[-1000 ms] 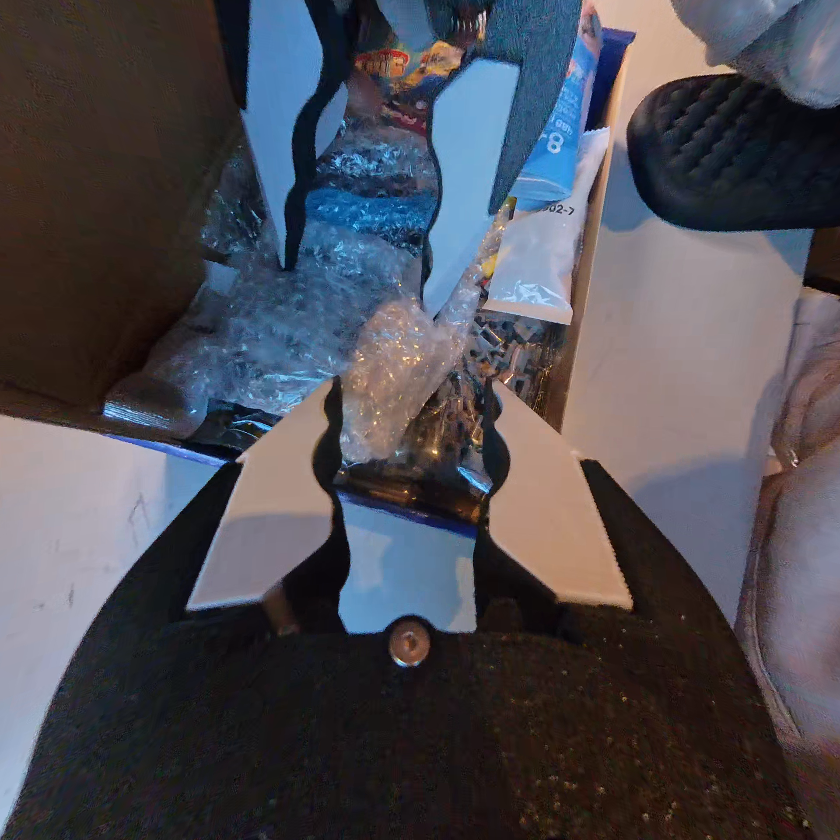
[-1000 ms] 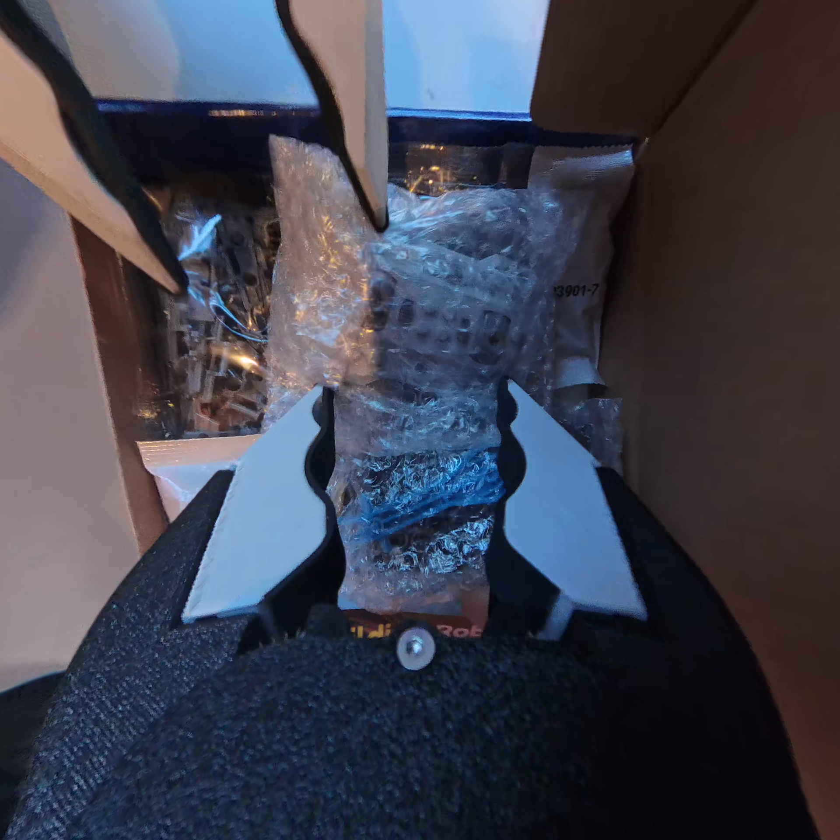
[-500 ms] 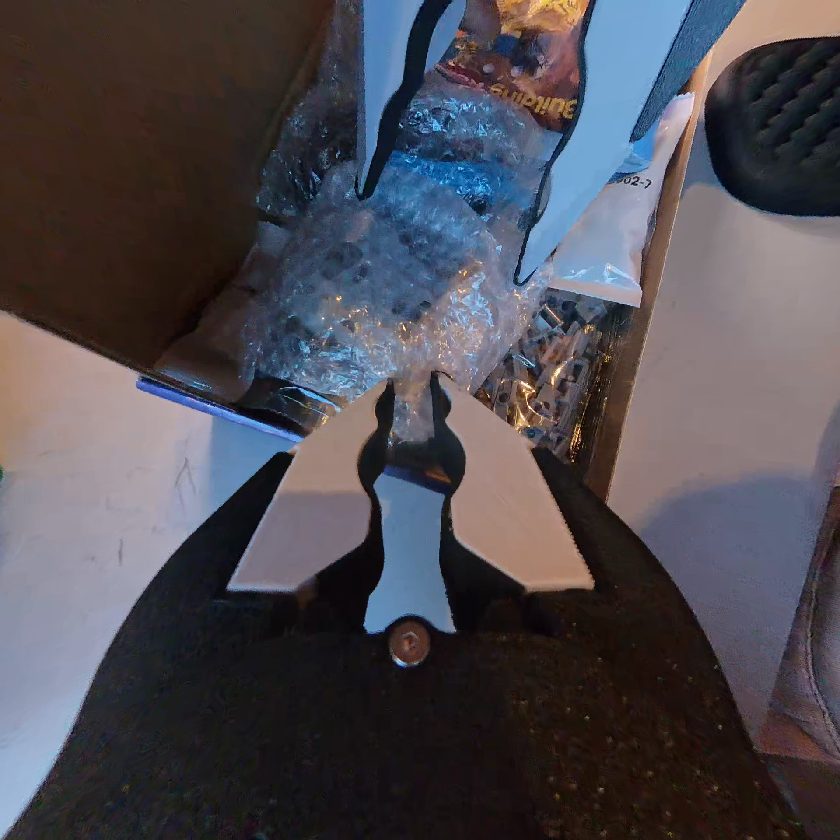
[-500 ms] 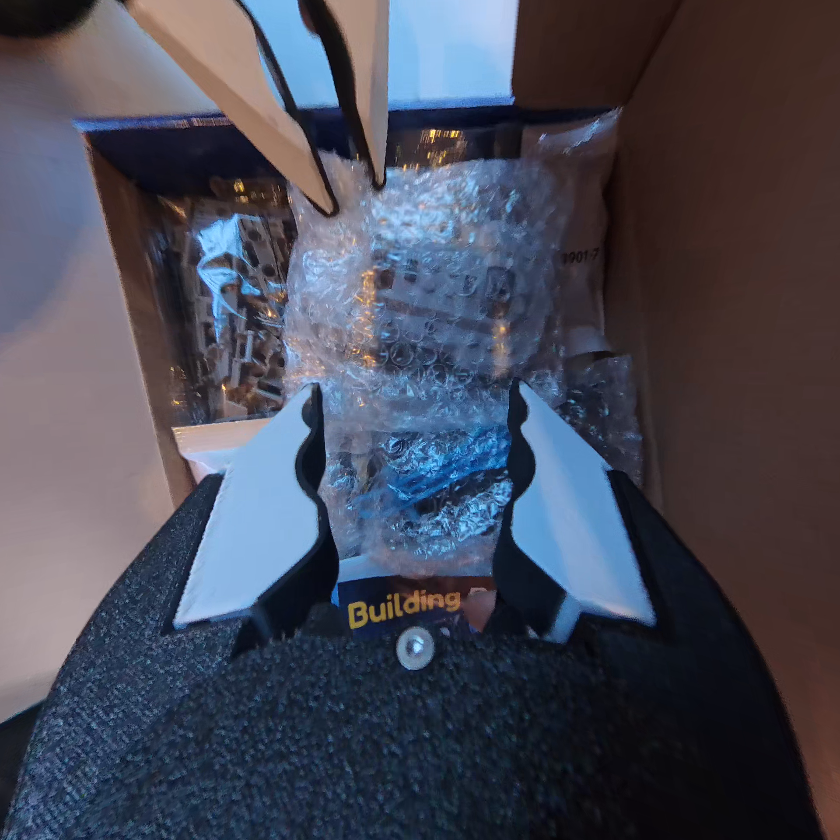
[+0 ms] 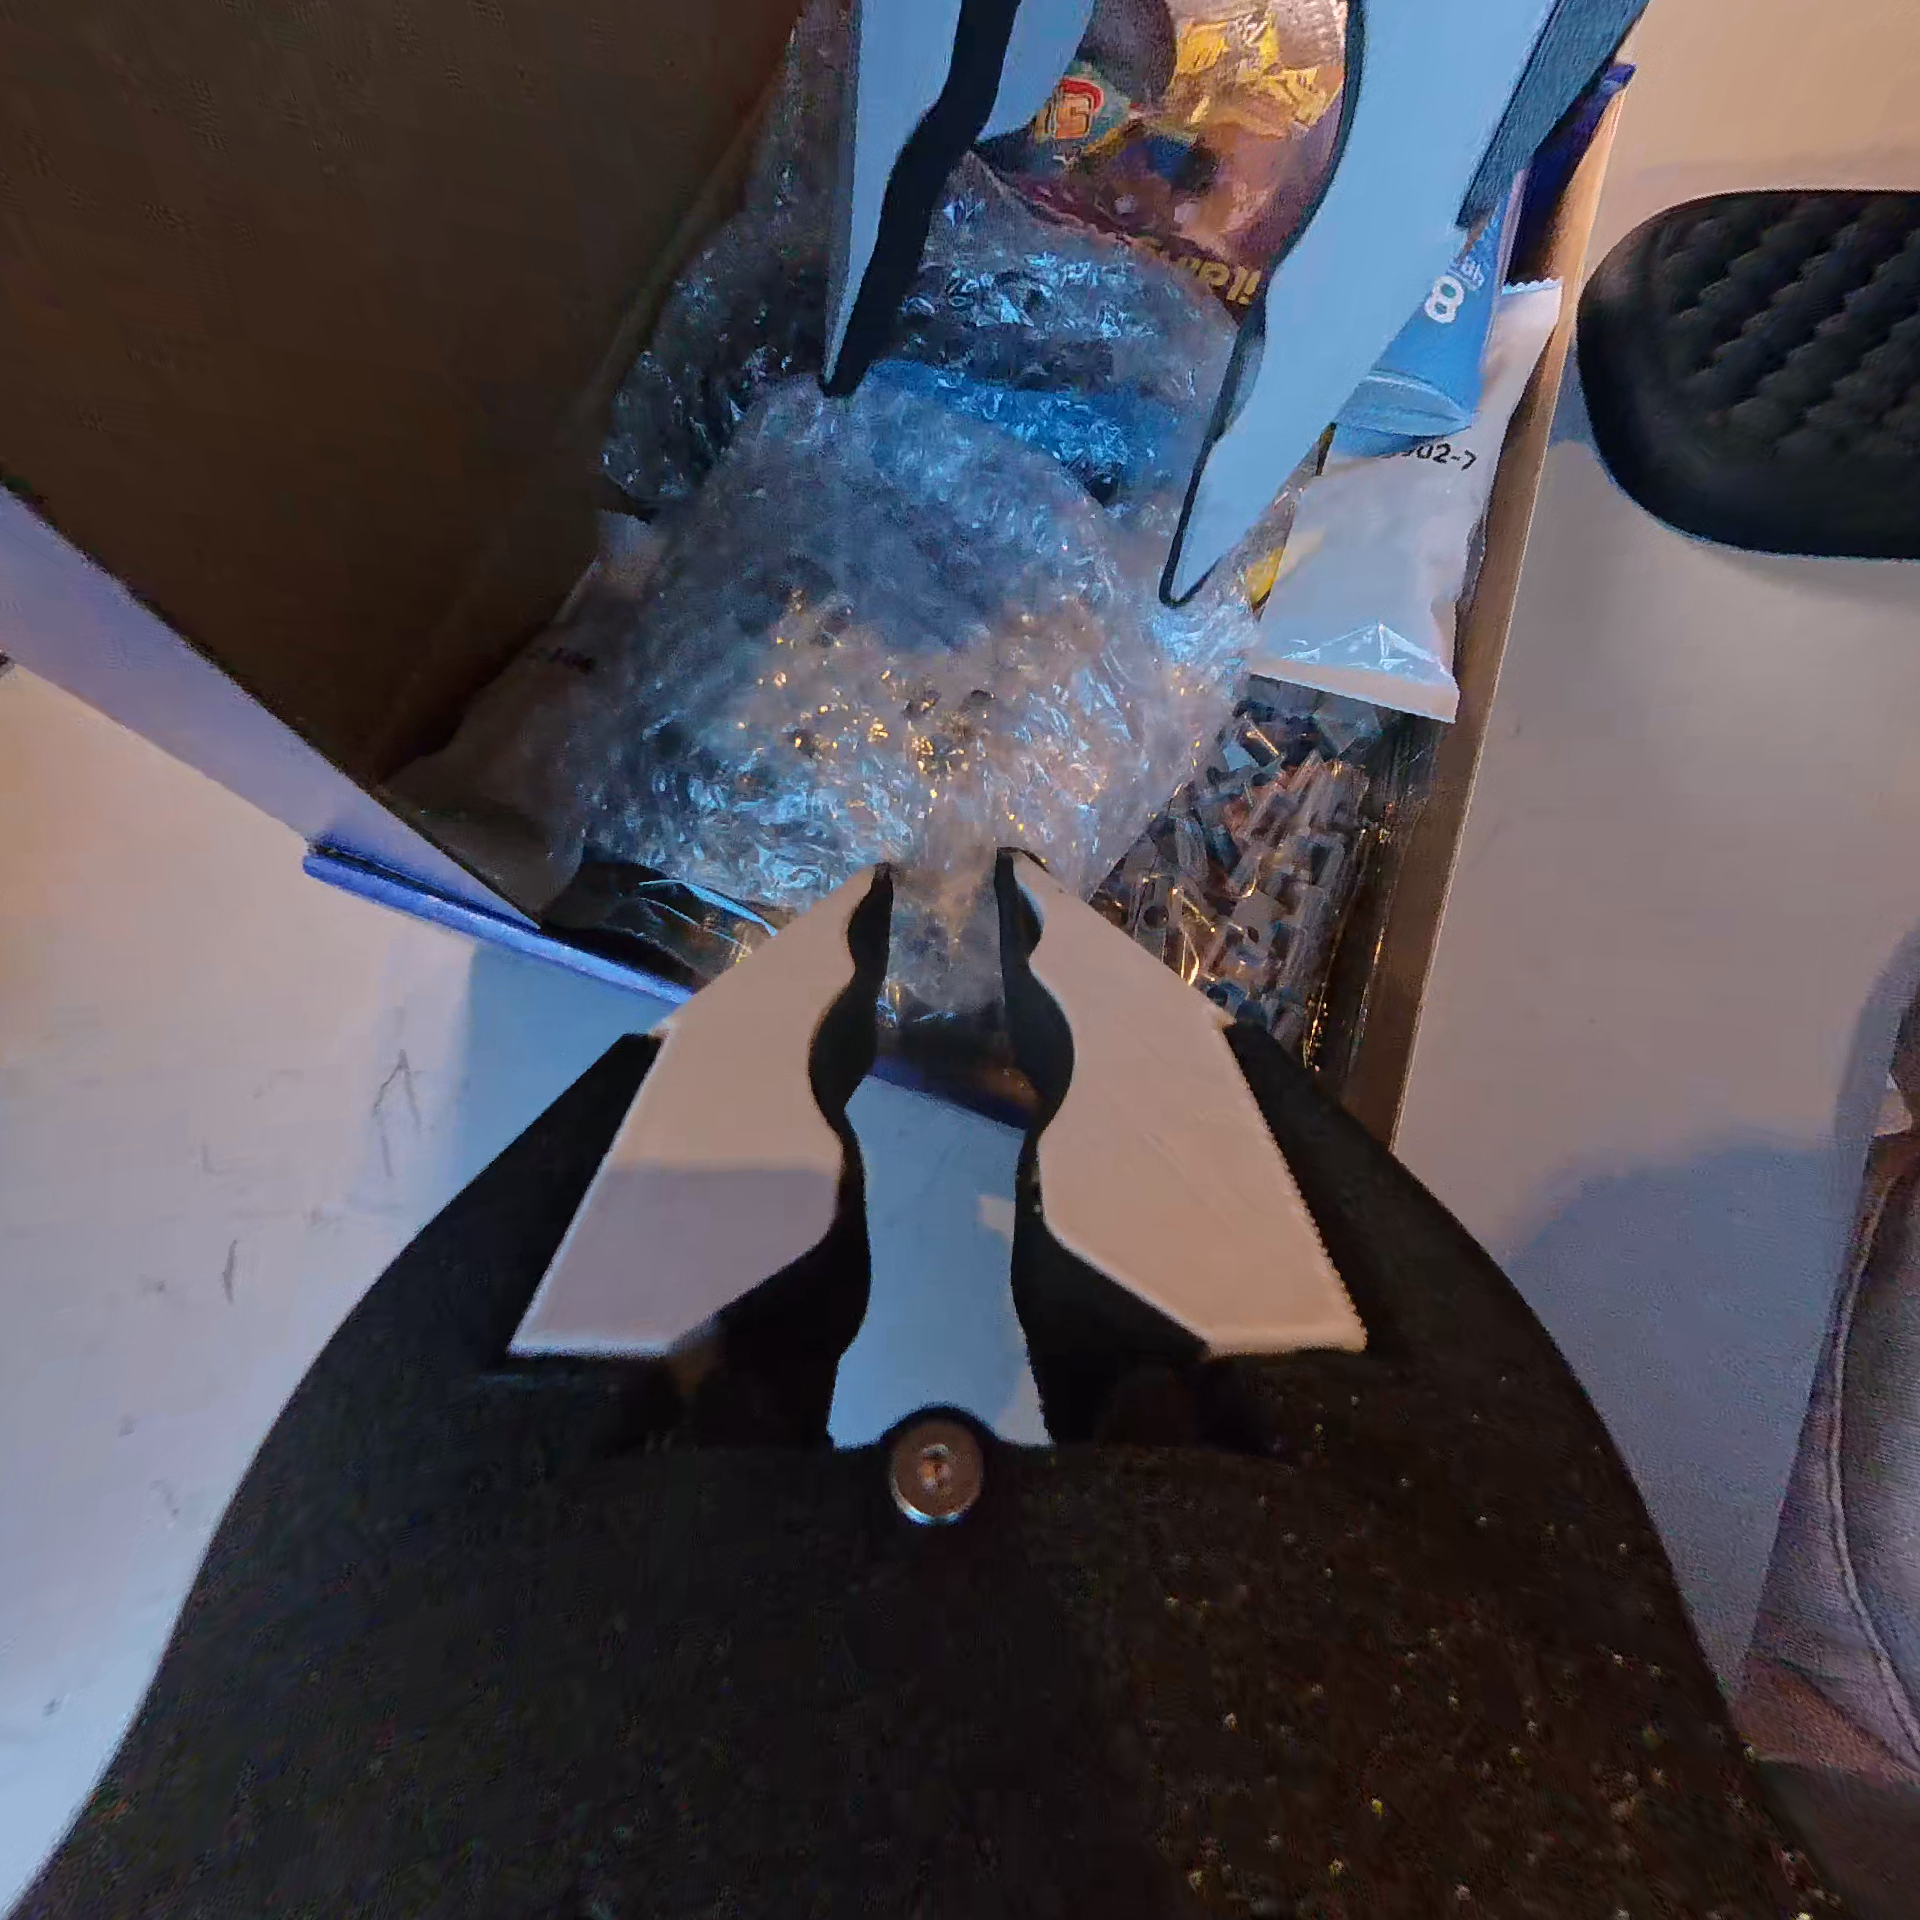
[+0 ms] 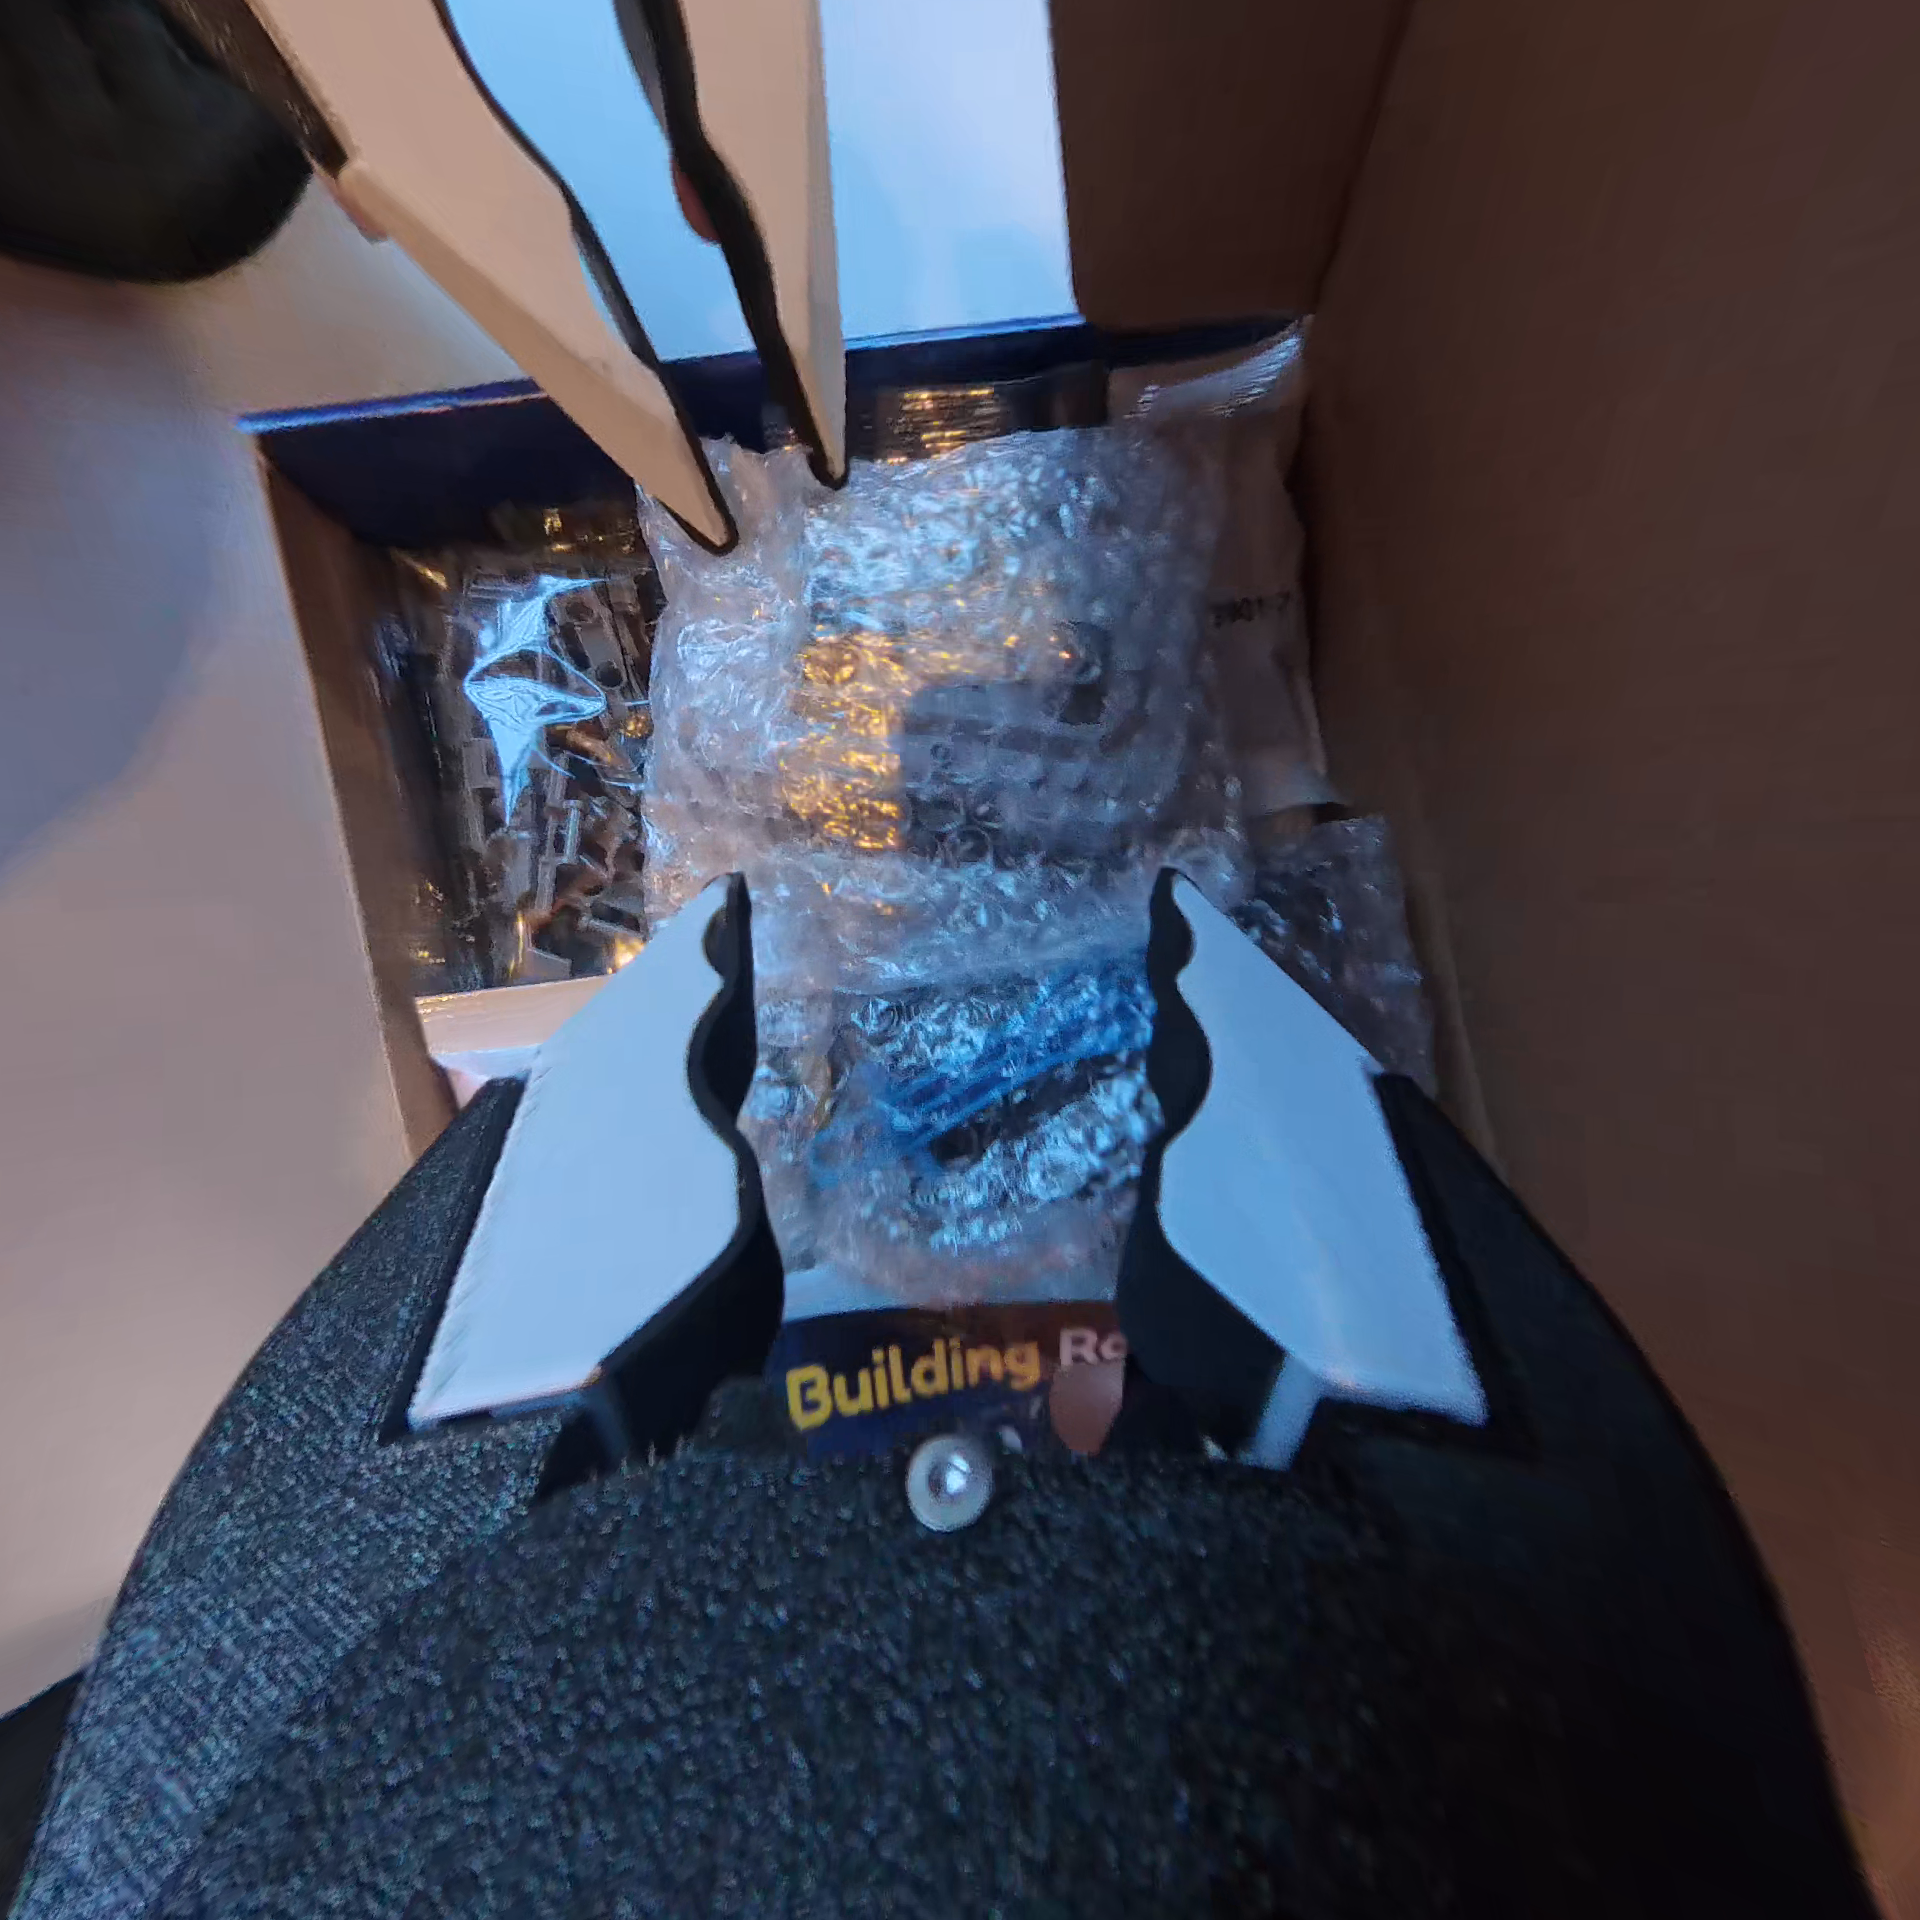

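My left tongs [image 5: 940,883] are squeezed down narrow on a corner of the bubble wrap bundle [image 5: 883,665], right at the near edge of the cardboard box [image 5: 1455,831]. A little fold of the wrap is bunched up between the tips, so they're pinching it. From the other camera you can see those same left tongs [image 6: 779,509] coming in from the top, tips pressed into the far end of the bubble wrap bundle [image 6: 935,727].

My right tongs [image 6: 951,904] are spread wide, one finger on each side of the bundle's other end, hanging just over it. Whether the tips actually touch the wrap, I can't tell. In the left view the right tongs [image 5: 1008,488] straddle the far part of the bundle the same way.

The bundle lies in the middle of the open box, on top of the other stuff. Something dark and something blue show through the wrap. Next to it is a clear bag of small grey parts [image 5: 1268,852], a white pouch [image 5: 1371,582] against the box wall, and a colourful printed booklet [image 6: 935,1371] under the end nearest my right tongs. The box sits on a white table [image 5: 260,1143], with a brown flap [image 5: 312,260] standing up on one side. A black chair armrest [image 5: 1766,374] is off to the side.
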Demonstrator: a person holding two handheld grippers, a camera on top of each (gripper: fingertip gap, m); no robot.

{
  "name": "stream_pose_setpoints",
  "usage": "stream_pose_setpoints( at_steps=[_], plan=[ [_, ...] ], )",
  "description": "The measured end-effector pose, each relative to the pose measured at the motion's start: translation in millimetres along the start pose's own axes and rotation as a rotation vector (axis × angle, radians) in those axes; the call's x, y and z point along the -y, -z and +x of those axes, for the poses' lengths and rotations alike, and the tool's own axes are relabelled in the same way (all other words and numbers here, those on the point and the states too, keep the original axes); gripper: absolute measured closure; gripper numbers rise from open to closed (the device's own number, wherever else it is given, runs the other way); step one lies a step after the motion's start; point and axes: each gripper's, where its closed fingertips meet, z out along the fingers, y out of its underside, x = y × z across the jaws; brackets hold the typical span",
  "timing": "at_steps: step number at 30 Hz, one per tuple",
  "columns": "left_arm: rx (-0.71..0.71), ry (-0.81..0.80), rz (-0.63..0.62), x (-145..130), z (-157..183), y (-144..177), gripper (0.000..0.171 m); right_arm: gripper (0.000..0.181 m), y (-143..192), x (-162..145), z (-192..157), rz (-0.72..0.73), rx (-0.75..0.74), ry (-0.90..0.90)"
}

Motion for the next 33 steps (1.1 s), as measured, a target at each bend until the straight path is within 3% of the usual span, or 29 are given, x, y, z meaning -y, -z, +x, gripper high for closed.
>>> stream_pose_setpoints(
  at_steps=[3, 12, 20, 23, 25, 28, 30, 33],
  plan=[
    [0.009, -0.007, 0.005, 1, 1, 0, 0.154, 0.12, 3, -8, -7, -0.049, 0.016, 0.028],
    [0.032, -0.068, 0.018, 3, 2, -2, 0.154, 0.127, -31, -18, -10, -0.182, -0.017, 0.125],
    [0.103, -0.155, 0.039, 5, -2, 2, 0.15, 0.126, -27, -14, -8, -0.083, -0.044, 0.091],
    [0.085, -0.066, 0.102, 12, -2, 21, 0.126, 0.112, 7, -5, -14, 0.057, -0.095, 0.029],
    [0.075, -0.002, 0.189, 19, -1, 45, 0.126, 0.114, 44, -5, -30, 0.136, -0.126, 0.02],
    [0.199, 0.032, 0.314, 26, -17, 83, 0.128, 0.121, 105, -24, -42, 0.236, -0.267, -0.025],
    [0.285, 0.055, 0.401, 33, -29, 101, 0.127, 0.133, 145, -51, -24, 0.293, -0.439, -0.129],
    [0.343, 0.053, 0.49, 55, -36, 103, 0.127, 0.135, 196, -91, 18, 0.365, -0.676, -0.319]
  ],
)
